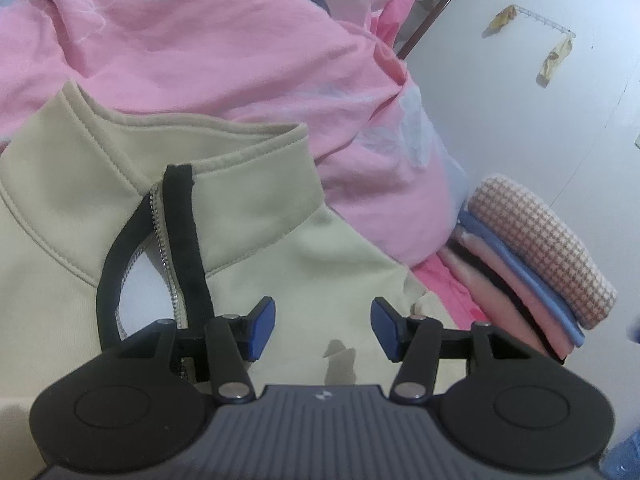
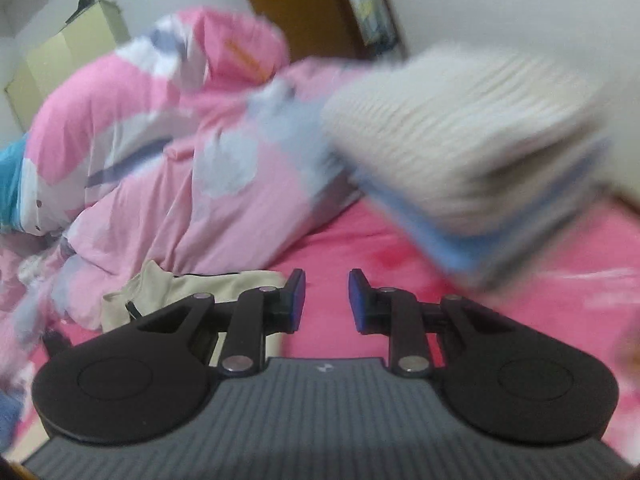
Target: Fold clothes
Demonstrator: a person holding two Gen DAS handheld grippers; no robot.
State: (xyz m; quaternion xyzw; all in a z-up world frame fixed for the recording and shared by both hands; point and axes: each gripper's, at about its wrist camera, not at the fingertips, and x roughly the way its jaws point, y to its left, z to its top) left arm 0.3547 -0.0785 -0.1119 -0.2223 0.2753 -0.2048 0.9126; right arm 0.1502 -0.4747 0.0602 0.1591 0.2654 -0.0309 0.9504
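Left gripper [image 1: 323, 328] fingers spread above beige jacket [image 1: 280, 272] at frame bottom; right gripper [image 2: 327, 300] fingers spread, empty, folded stack [image 2: 472, 160] upper right.

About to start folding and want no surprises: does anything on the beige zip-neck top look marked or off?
Yes: the beige top has a darker grey blotch below the collar, between the left gripper fingers. Whether stain or shadow is unclear.

A beige zip-neck top [image 1: 280, 264] with black zipper trim lies against a pink quilt [image 1: 224, 52], beside a checked, blue and pink folded stack [image 1: 536, 256]
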